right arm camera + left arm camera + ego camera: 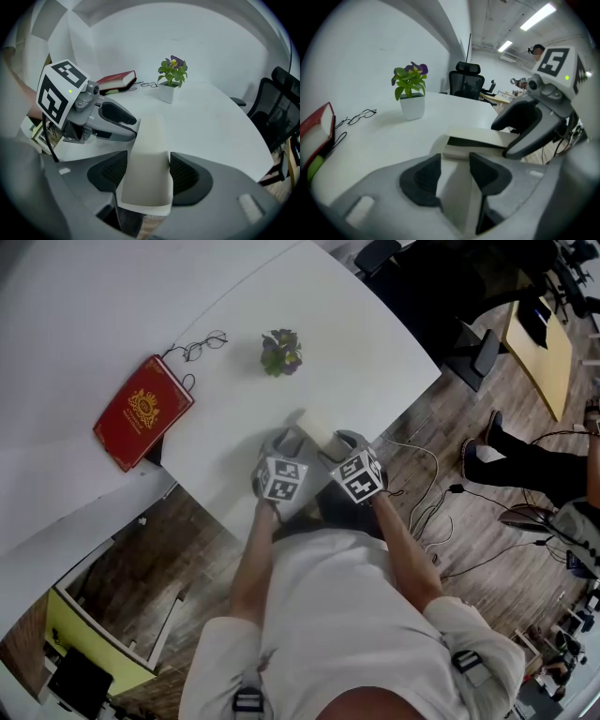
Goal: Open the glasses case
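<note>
A cream glasses case [315, 430] lies near the front edge of the white table [309, 315], between my two grippers. In the left gripper view the glasses case [480, 136] shows a dark slit under its lid. My left gripper [454, 171] comes at it from the side, with a pale part of the case filling the gap between its pads. My right gripper [147, 176] has the end of the glasses case [149, 140] between its pads, and both pads touch its sides. Each gripper shows in the other's view: the right gripper [529, 133] and the left gripper [123, 124].
A small potted plant [280, 352] stands at mid-table. A pair of glasses [204, 345] lies beside a red book [142, 411] at the left. Behind the table stand black office chairs [466, 84]. Cables [441, 512] run over the wooden floor at the right.
</note>
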A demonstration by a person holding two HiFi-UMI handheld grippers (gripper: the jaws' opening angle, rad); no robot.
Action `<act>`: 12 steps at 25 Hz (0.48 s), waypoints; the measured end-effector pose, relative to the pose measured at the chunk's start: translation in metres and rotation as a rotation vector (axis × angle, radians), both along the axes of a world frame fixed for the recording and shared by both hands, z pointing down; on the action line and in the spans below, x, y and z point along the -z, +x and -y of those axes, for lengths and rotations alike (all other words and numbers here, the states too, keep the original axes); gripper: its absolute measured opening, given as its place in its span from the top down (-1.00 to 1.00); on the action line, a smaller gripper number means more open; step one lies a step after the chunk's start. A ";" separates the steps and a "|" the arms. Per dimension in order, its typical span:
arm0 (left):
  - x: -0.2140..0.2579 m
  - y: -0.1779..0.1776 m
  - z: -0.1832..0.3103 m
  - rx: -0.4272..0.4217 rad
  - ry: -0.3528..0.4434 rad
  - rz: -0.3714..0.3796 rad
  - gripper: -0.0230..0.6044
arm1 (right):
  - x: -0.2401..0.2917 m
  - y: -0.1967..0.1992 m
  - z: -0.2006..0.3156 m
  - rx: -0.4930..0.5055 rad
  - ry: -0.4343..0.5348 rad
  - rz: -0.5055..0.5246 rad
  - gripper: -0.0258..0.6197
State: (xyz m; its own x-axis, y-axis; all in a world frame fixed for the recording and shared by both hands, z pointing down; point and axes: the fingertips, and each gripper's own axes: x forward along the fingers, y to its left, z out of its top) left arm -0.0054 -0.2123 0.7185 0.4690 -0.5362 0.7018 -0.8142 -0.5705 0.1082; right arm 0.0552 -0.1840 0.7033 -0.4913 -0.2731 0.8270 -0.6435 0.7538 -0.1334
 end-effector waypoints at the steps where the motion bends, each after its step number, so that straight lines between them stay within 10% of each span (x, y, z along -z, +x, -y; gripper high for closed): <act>1: 0.000 0.000 0.000 -0.001 -0.001 0.000 0.32 | 0.001 0.000 0.000 -0.002 0.002 0.001 0.03; 12: 0.002 0.000 -0.001 -0.004 -0.012 0.004 0.32 | 0.010 0.004 0.003 -0.017 0.030 0.013 0.17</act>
